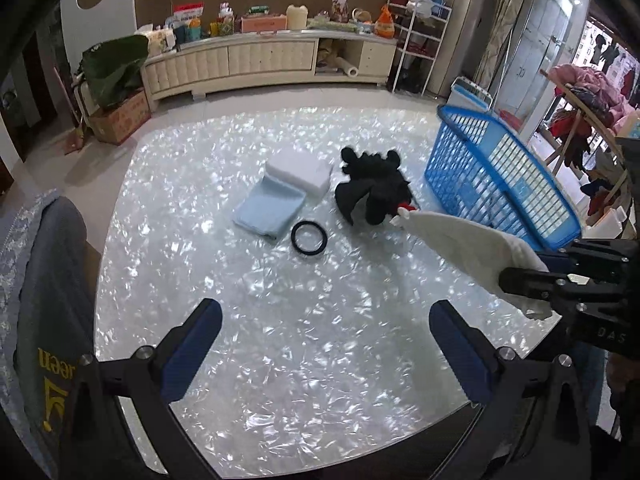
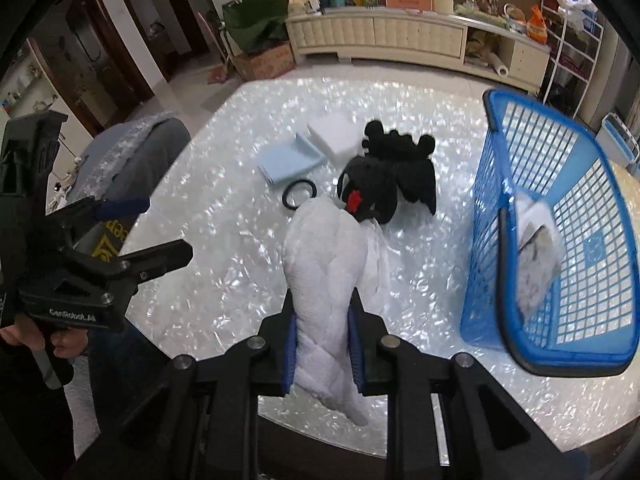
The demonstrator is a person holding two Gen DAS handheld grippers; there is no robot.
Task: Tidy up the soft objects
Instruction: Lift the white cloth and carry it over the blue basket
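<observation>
Clamped between the right gripper's point(image 2: 323, 350) 2 blue pads, a white quilted cloth point(image 2: 326, 264) hangs above the shiny table point(image 1: 280, 360), beside the blue basket point(image 2: 560, 208). Beyond lie a black plush toy point(image 1: 372, 188), black ring point(image 1: 308, 238), light blue cloth point(image 1: 270, 208) and white foam block point(image 1: 300, 172). Left gripper point(image 1: 325, 344) gapes wide, holding nothing.
</observation>
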